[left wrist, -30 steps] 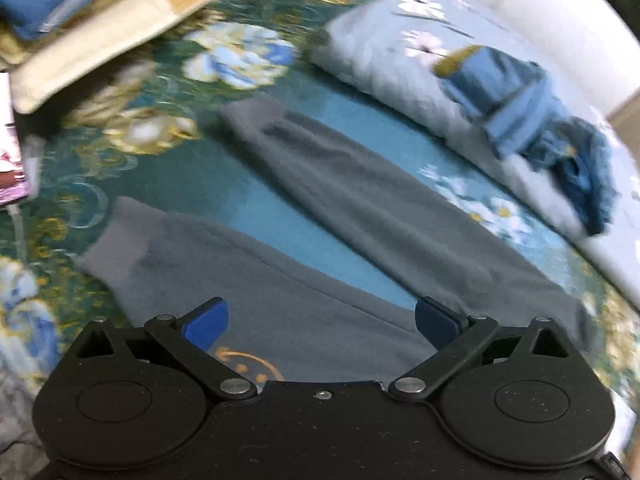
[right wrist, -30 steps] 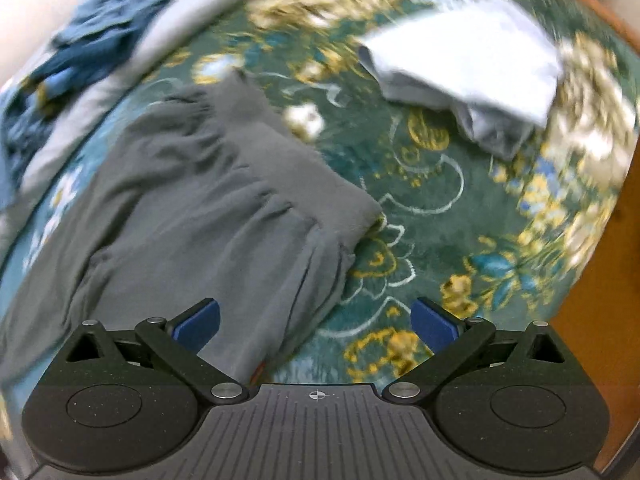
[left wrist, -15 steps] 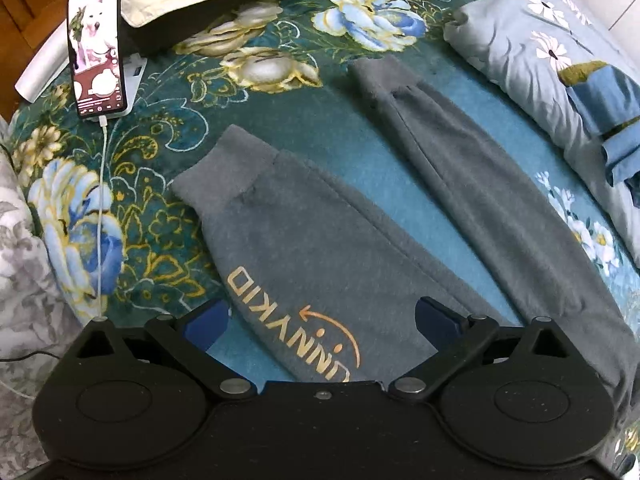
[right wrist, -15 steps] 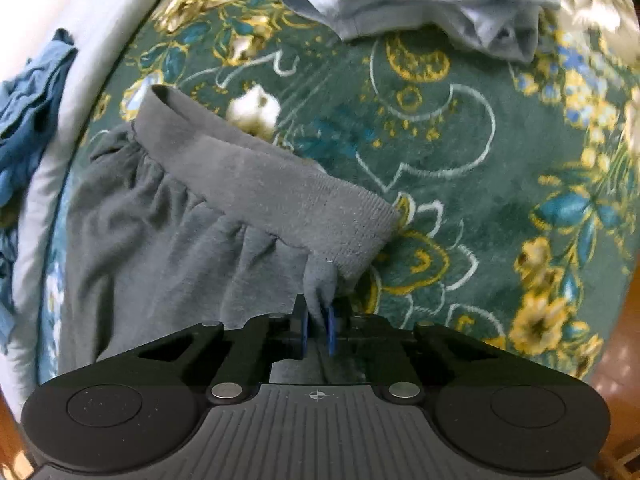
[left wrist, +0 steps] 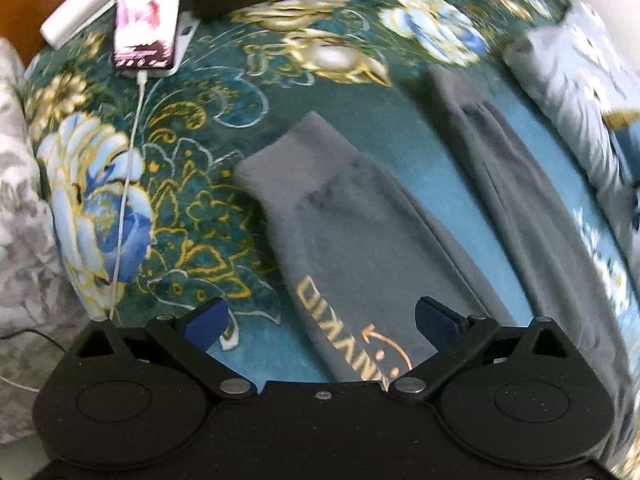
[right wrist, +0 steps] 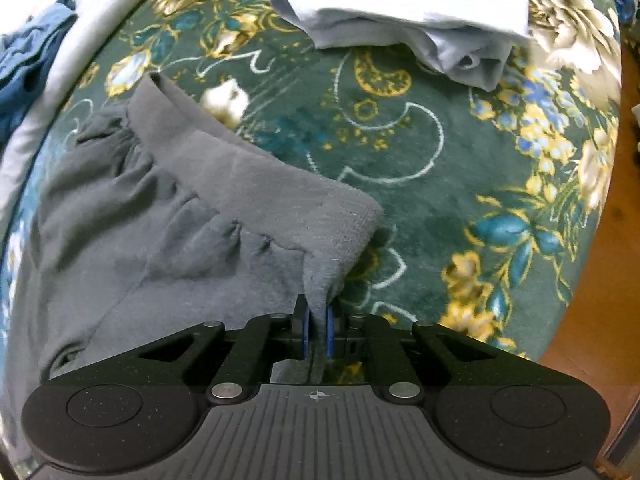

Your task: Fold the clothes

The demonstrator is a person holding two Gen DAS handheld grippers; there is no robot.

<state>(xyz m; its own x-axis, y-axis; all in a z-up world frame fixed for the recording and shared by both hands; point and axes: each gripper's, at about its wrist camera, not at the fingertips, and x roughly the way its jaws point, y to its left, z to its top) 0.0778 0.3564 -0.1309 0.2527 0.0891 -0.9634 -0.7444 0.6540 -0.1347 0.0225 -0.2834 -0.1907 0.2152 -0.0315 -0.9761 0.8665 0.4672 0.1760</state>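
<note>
Grey sweatpants (left wrist: 360,232) lie on a green floral bedspread (left wrist: 192,216), both legs spread apart. The near leg has gold lettering (left wrist: 320,320) and its cuff (left wrist: 288,152) points away. My left gripper (left wrist: 320,322) is open above that leg, its blue fingertips (left wrist: 206,320) straddling the print. In the right wrist view the waistband (right wrist: 248,184) runs across the frame. My right gripper (right wrist: 318,330) is shut on the waistband's near corner, lifting it slightly.
A phone (left wrist: 146,12) on a white cable (left wrist: 128,184) lies at the far left. A pale floral pillow (left wrist: 580,92) lies right of the legs. A folded light-blue garment (right wrist: 416,12) and blue clothes (right wrist: 28,60) lie beyond the waistband. Bed edge at right (right wrist: 592,280).
My right gripper closed on the waistband corner one second back and now holds it a bit higher. My left gripper stayed open and shifted left along the printed leg.
</note>
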